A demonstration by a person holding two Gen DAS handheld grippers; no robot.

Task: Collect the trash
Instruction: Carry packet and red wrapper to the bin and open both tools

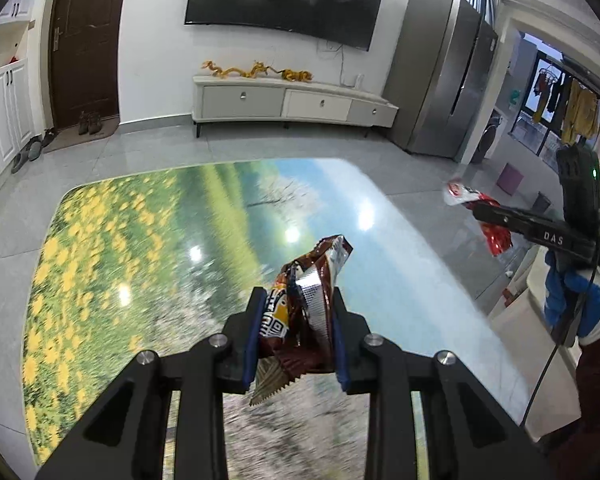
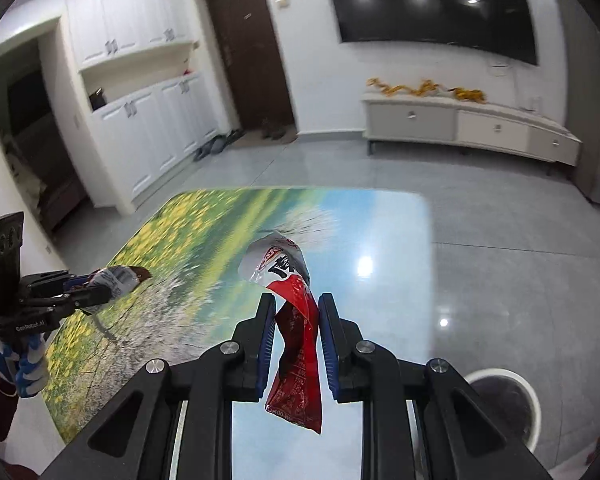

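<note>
Step in hand: carry phase. Both pieces of trash are lifted clear of the worktop (image 1: 100, 240) and none is seen left on its printed meadow surface.

Left hand-held gripper (image 1: 296, 320): jaws clamped on a crumpled brown snack wrapper (image 1: 312, 280), pads pressing both sides; its crimped end hangs below the jaws, the rest sticks up past the fingertips. From the right wrist view the same gripper sits over the worktop's left edge, wrapper pointing inward.

Right hand-held gripper (image 2: 296, 332): jaws nearly together, pinching a red and white wrapper (image 2: 296, 328) at its middle; the white end stands above the fingertips, the red tail dangles below. In the left wrist view it is held out beyond the worktop's right edge, over the floor.

Next move, as judged: bring each wrapper over the white round bin (image 2: 504, 404) on the floor at lower right, just off the worktop's right side, and let go above its mouth. The right gripper is the nearer; the left must cross the whole worktop.

Edges and room: the worktop's right edge and rounded far corner (image 2: 420, 200) lie between the left gripper and the bin. The tiled floor (image 2: 500, 240) around the bin is bare, and the TV cabinet (image 2: 460, 120) is well apart. Main risk: the two grippers crowding each other at the bin mouth.
</note>
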